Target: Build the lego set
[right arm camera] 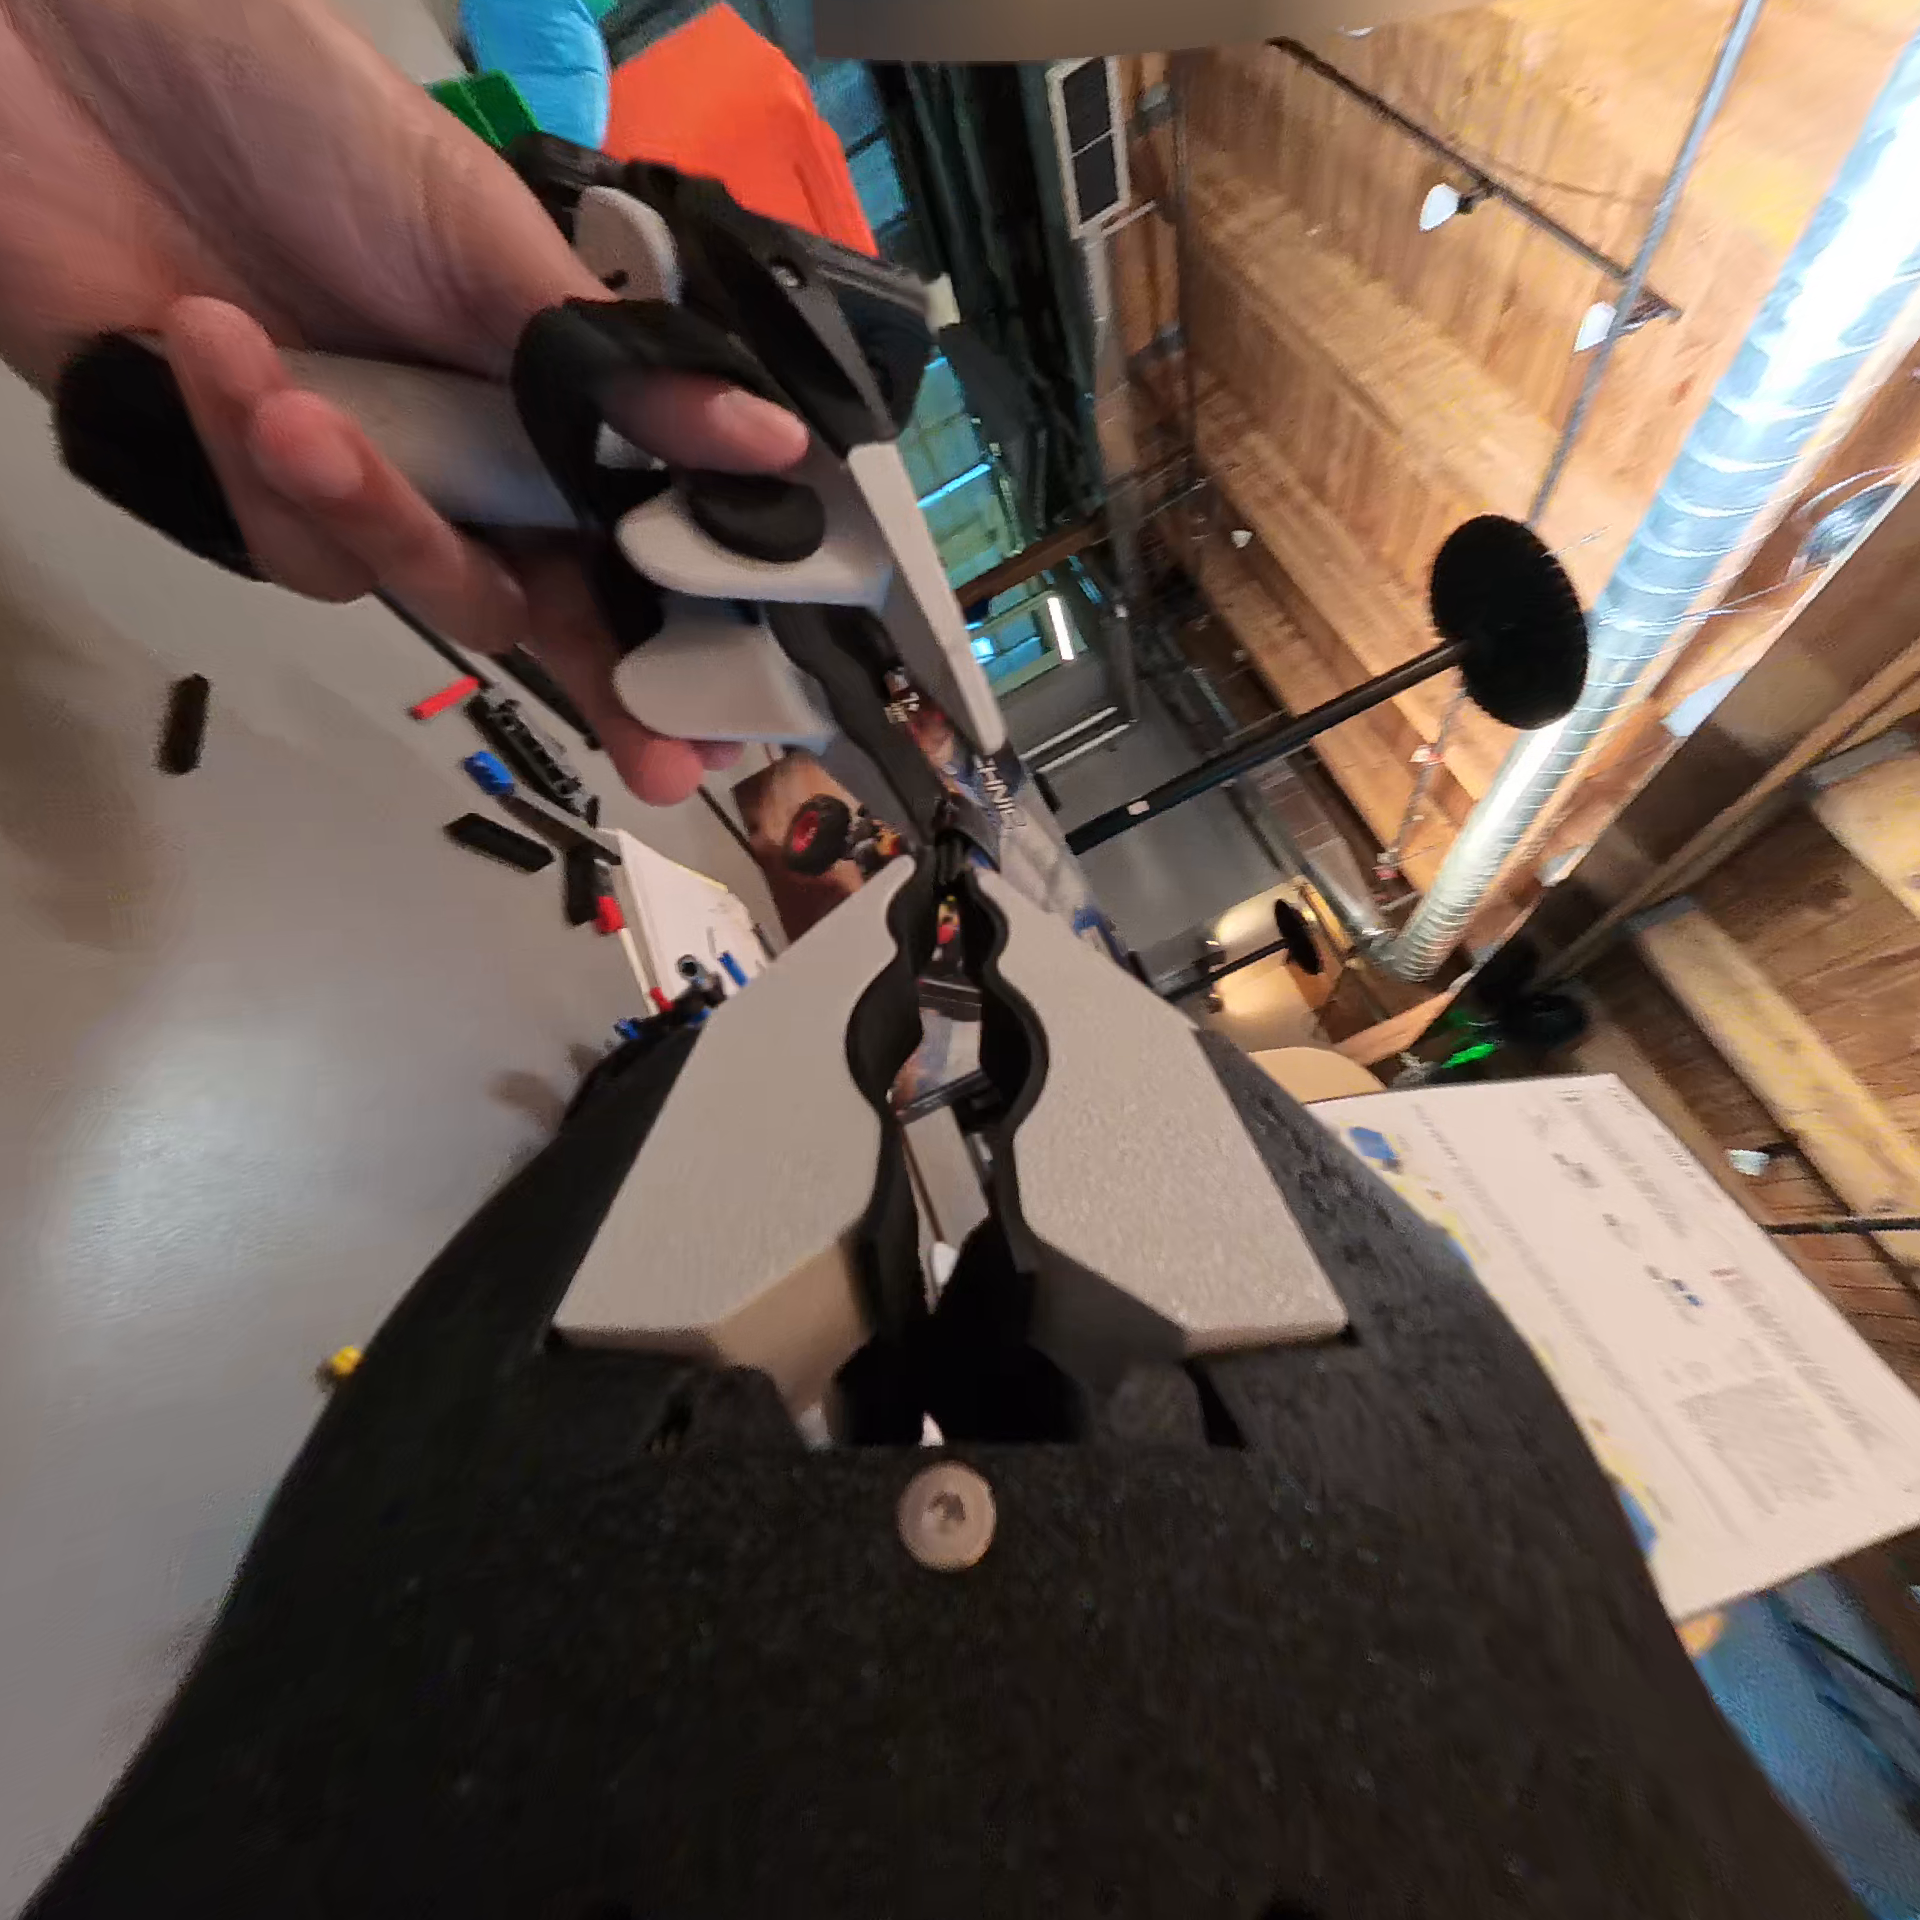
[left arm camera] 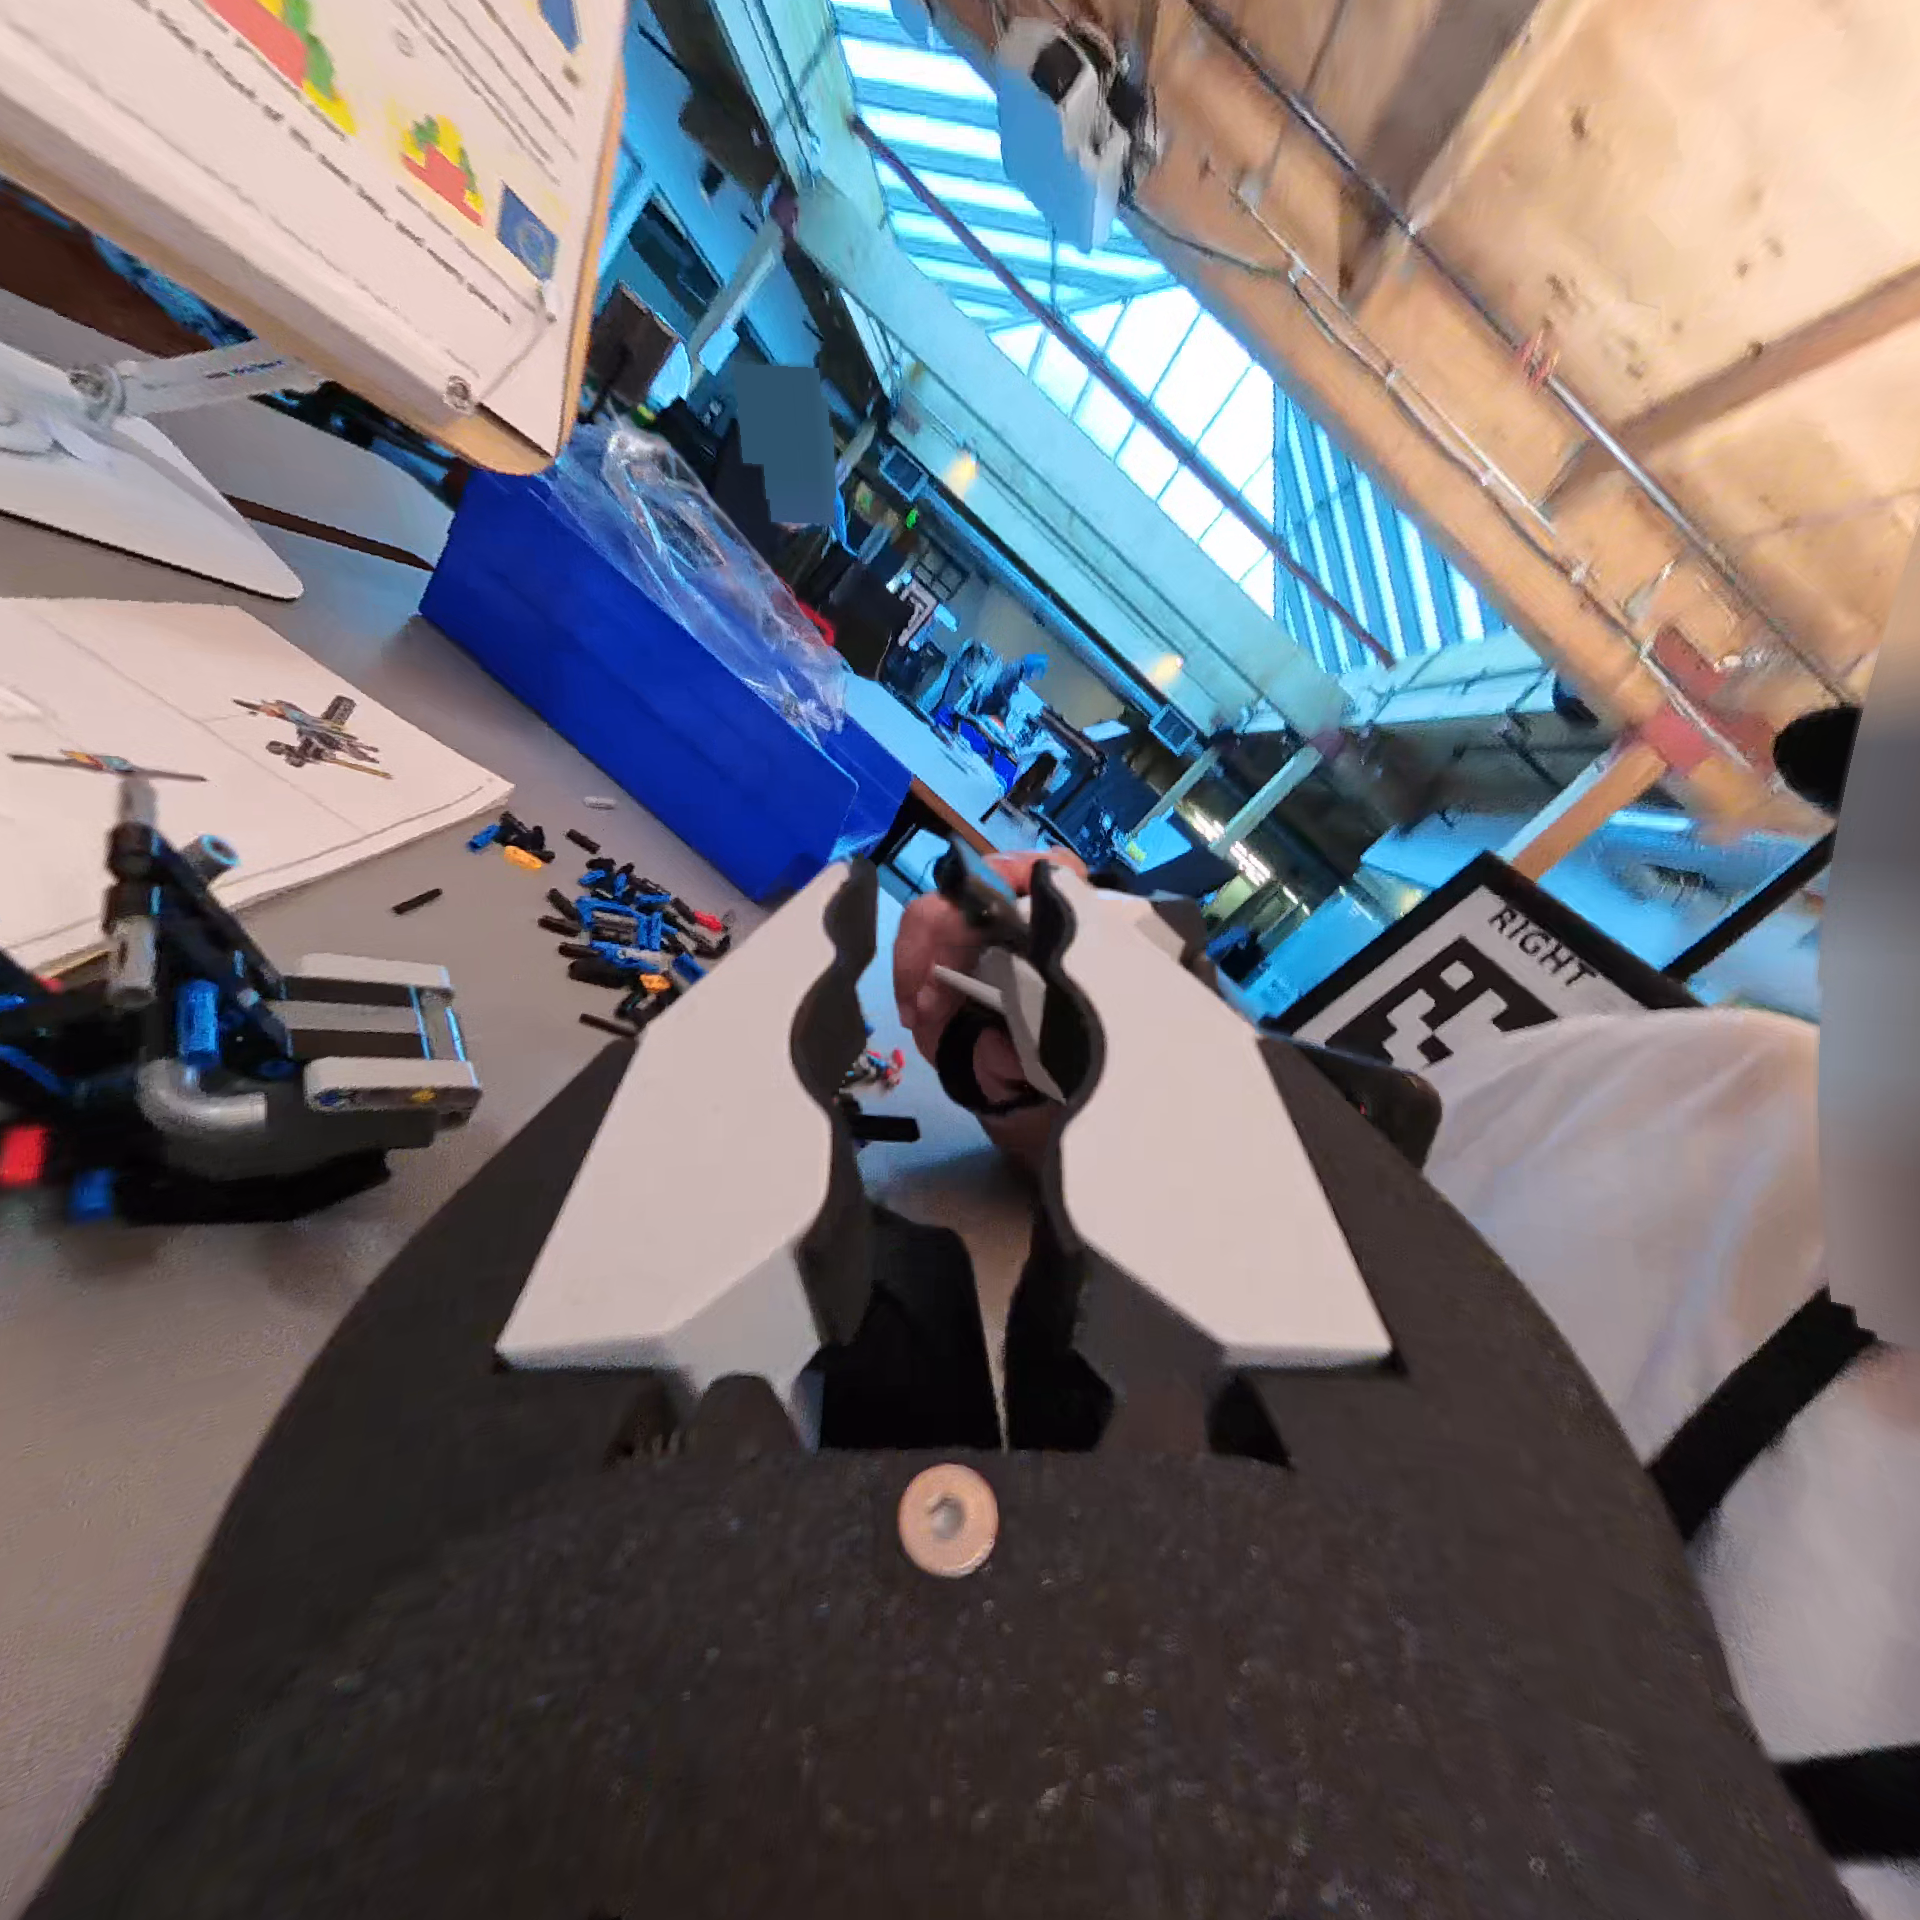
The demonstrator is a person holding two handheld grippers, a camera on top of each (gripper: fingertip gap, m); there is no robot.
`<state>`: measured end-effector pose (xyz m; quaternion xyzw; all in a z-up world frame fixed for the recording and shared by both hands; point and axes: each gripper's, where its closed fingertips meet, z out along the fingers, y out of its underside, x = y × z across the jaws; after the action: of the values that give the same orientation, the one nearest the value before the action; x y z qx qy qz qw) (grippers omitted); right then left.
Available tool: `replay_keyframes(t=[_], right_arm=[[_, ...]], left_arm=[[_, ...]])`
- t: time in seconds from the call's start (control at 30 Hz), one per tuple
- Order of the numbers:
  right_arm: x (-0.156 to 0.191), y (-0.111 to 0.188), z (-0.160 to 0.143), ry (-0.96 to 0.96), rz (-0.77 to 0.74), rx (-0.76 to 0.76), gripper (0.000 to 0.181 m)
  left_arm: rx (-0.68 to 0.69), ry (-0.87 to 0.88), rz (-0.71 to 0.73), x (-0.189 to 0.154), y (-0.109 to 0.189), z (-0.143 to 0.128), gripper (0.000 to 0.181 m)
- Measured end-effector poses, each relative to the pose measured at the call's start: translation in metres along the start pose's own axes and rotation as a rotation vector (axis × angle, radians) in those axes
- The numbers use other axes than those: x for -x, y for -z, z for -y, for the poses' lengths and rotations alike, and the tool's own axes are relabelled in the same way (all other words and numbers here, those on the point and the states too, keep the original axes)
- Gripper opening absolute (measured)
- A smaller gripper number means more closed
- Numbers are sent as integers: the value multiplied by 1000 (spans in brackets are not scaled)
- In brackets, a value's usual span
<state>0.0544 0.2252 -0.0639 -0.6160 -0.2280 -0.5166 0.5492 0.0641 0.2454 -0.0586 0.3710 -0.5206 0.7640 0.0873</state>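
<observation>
The left hand-held gripper (left arm camera: 951, 894) is raised off the table (left arm camera: 208, 1351) and tilted, its two grey fingers (left arm camera: 717, 1091) set a moderate gap apart; whether the small dark piece (left arm camera: 961, 883) seen at their tips is pinched or lies beyond them cannot be told. Through the gap shows a person's hand (left arm camera: 940, 987) on the other tool's trigger.

The right hand-held gripper (right arm camera: 940, 883) is narrow, its tips nearly meeting around a small dark part (right arm camera: 948, 847) that seems caught between them, though blur leaves the grip uncertain. Close in front of it, up and to the left, a hand (right arm camera: 312, 343) grips the opposite tool's handle (right arm camera: 436, 447) and crowds the space ahead of the fingers.

The partly built lego model (left arm camera: 218, 1060), black with blue and grey parts, sits on the table to the near left of the left hand-held gripper, well apart from it. Between the two lies one heap of loose blue and black pins (left arm camera: 634, 935). Farther back are one open instruction booklet (left arm camera: 208, 727), one blue box (left arm camera: 665, 675) holding a clear plastic bag (left arm camera: 707, 561), and one white board (left arm camera: 343, 177) on a stand. In the right wrist view, a few loose pieces (right arm camera: 509, 790) lie scattered on the table at the left, too blurred to count.
</observation>
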Motion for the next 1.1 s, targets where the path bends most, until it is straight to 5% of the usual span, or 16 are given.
replay_keyframes(t=[0.33, 0.5, 0.83, 1.1], right_arm=[[-7, 4, 8, 114, -87, 13, 3], [-1, 6, 11, 140, -72, 1, 6], [-5, 6, 18, 186, -142, 0, 3], [22, 0, 21, 50, -2, 5, 7]], left_arm=[[-110, 174, -87, -18, -15, -7, 7], [-93, 50, -64, -25, -18, -7, 6], [-154, 88, -83, -31, -21, -3, 6], [-19, -254, 23, -35, -18, -10, 6]])
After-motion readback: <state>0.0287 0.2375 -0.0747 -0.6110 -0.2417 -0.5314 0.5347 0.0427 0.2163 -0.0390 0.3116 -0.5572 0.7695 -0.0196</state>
